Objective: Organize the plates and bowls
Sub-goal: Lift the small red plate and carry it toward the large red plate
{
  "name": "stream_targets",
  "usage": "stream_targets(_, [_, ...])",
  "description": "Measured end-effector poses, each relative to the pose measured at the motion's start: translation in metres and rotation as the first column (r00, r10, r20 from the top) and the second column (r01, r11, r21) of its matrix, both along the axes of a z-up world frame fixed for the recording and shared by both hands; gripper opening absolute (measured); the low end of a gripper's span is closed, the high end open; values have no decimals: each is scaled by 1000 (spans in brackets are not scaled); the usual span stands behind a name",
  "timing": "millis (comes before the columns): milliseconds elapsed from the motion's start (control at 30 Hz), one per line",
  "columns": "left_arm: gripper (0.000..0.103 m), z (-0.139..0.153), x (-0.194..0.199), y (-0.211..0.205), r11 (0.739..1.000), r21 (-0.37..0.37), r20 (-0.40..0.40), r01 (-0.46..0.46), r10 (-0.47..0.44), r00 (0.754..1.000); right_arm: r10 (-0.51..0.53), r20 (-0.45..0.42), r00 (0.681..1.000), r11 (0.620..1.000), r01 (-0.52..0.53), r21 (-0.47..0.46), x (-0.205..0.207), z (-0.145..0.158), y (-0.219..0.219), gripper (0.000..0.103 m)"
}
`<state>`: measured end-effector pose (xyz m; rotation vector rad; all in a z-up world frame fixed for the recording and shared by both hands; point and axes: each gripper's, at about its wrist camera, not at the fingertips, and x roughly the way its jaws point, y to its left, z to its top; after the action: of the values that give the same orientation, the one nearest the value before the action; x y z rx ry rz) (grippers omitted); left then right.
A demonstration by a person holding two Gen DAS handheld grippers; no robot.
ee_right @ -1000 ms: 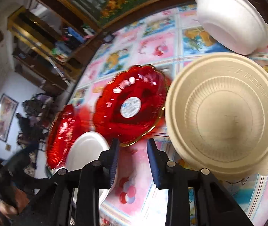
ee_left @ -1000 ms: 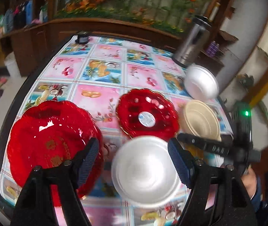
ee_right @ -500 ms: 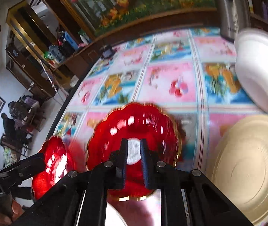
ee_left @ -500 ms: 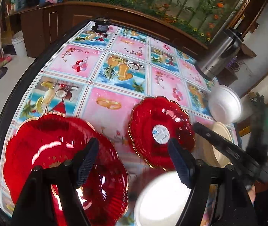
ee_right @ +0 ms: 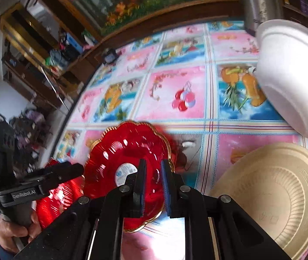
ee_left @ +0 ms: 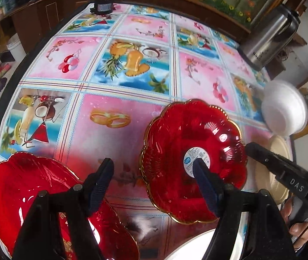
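Note:
A small red plate (ee_left: pixel 175 151) with a round sticker lies mid-table, and a larger red plate (ee_left: pixel 34 195) lies at the near left. My left gripper (ee_left: pixel 152 166) hangs open over the cloth between them, its right finger over the sticker, nothing gripped. A white foam bowl (ee_left: pixel 284 110), a cream plate (ee_left: pixel 280 151) and a white plate (ee_left: pixel 197 247) lie to the right and below. My right gripper (ee_right: pixel 153 162) is over the small red plate (ee_right: pixel 119 151), its jaws nearly together with only a narrow gap and nothing held. The left gripper (ee_right: pixel 75 170) shows at the left of the right wrist view.
A steel thermos (ee_left: pixel 268 36) stands at the far right of the table (ee_left: pixel 132 117), and a small black object (ee_left: pixel 103 5) sits at the far edge. The foam bowl (ee_right: pixel 294 75) and cream plate (ee_right: pixel 273 195) lie to the right of my right gripper. A wooden cabinet runs behind the table.
My left gripper moved off the white plate to between the two red plates. My right gripper drew its jaws together and shifted from the cream plate to over the small red plate.

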<state>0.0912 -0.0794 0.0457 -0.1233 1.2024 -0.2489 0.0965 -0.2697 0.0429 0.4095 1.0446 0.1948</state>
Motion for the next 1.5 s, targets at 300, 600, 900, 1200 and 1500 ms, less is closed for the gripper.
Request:
stream_targets(300, [57,-9,2,-5,999,35,-12,23,-23,1000,-5,-31,1000,998,3,-57,0,-6,-2,15])
stream_targets(600, [41,-13,0,-20,999,39,1,37,-37,999,3,6,1000,998,-3,-62,-3,-4,1,15])
stream_targets(900, [41,8,-1,-25,999,42,50,31,-33,998,-39,48,998,999,40,-22,-7,6,-10,15])
stream_targets(1200, [41,29,-5,-22,999,39,86,23,-26,996,-53,79,996,997,48,56,-12,17,-15,15])
stream_targets(1500, [42,47,-22,-4,999,33,115,7,-11,993,-26,112,993,994,14,105,-20,32,-5,15])
